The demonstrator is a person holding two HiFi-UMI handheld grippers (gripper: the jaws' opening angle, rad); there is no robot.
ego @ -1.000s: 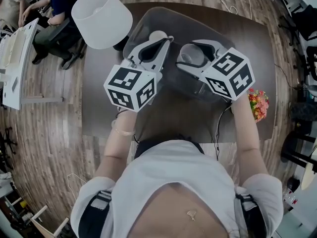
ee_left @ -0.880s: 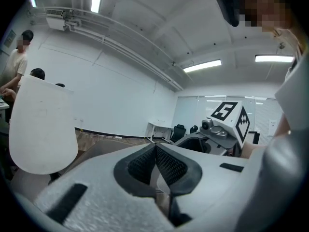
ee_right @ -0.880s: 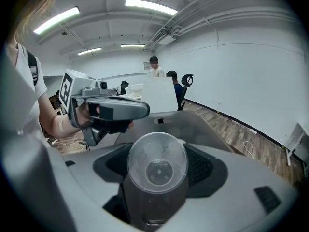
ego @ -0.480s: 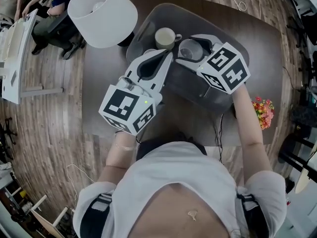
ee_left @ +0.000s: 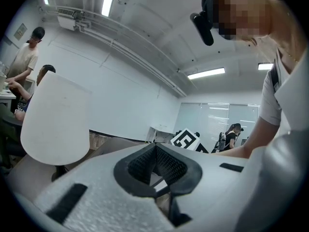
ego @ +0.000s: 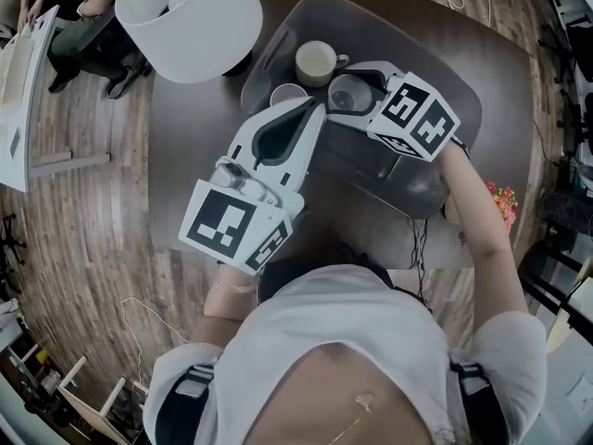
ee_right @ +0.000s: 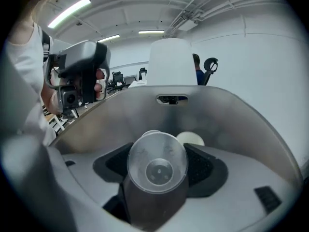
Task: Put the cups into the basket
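Observation:
A grey basket (ego: 435, 72) stands on the dark table. Inside it are a white mug (ego: 320, 61) and a small clear cup (ego: 287, 94). My right gripper (ego: 352, 89) reaches over the basket's near rim, shut on a clear plastic cup (ego: 348, 93). In the right gripper view that cup (ee_right: 157, 166) sits between the pads with its mouth toward the camera. Behind it are the basket wall (ee_right: 227, 115) and the mug (ee_right: 190, 139). My left gripper (ego: 313, 111) hovers at the basket's near-left rim, shut and empty. Its jaws (ee_left: 155, 149) meet at the tips.
A white lamp shade (ego: 190, 17) stands at the table's far left beside the basket. Small flowers (ego: 503, 197) lie at the right table edge, with cables near the front edge. Seated people (ego: 83, 7) are at the far left past the table.
My right gripper has carried the clear cup farther over the basket. The left gripper has drawn back toward me, uncovering the mug and the small clear cup.

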